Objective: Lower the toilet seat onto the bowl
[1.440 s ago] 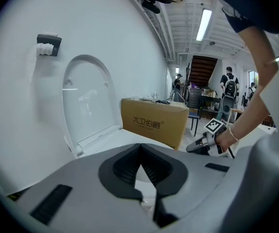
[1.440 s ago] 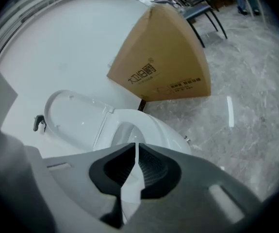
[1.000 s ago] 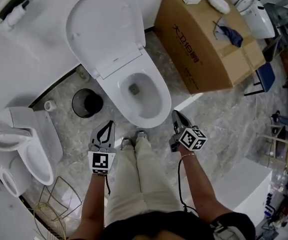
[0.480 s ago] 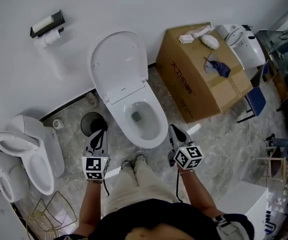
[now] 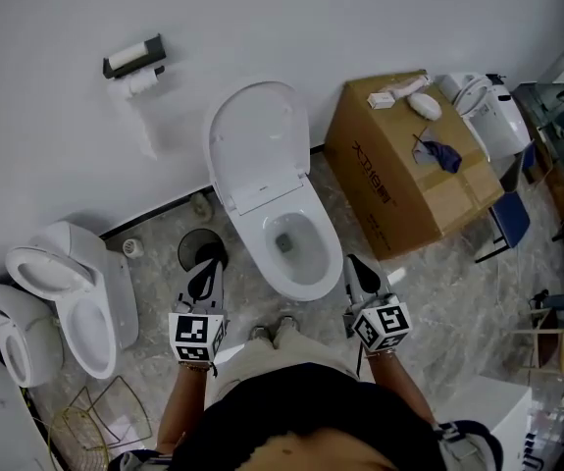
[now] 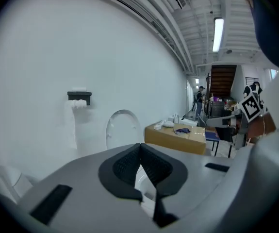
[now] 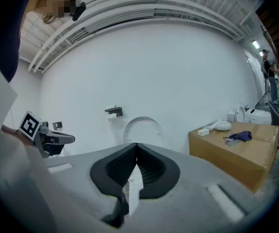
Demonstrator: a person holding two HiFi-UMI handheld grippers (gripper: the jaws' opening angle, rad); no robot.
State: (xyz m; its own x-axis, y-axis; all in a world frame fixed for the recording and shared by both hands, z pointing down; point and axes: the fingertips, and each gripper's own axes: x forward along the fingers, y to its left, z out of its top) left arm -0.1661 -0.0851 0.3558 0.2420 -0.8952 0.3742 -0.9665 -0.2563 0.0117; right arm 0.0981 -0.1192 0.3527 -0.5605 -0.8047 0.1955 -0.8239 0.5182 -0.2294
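A white toilet stands against the white wall, its seat and lid (image 5: 259,145) raised upright and its bowl (image 5: 296,248) open. The raised lid (image 6: 122,128) also shows in the left gripper view, and the lid (image 7: 143,129) appears beyond the jaws in the right gripper view. My left gripper (image 5: 204,275) hangs shut and empty to the left of the bowl's front. My right gripper (image 5: 358,274) is shut and empty at the bowl's right front. Both are apart from the toilet.
A black bin (image 5: 200,249) stands left of the bowl. A large cardboard box (image 5: 414,170) with small items on top sits to the right. Other white toilets (image 5: 71,292) stand at the left, with a wire basket (image 5: 95,422) below. A paper holder (image 5: 134,59) hangs on the wall.
The head view has pulled back and shifted, so the toilet looks smaller and sits further right. Both grippers stay shut at either side of the bowl's front.
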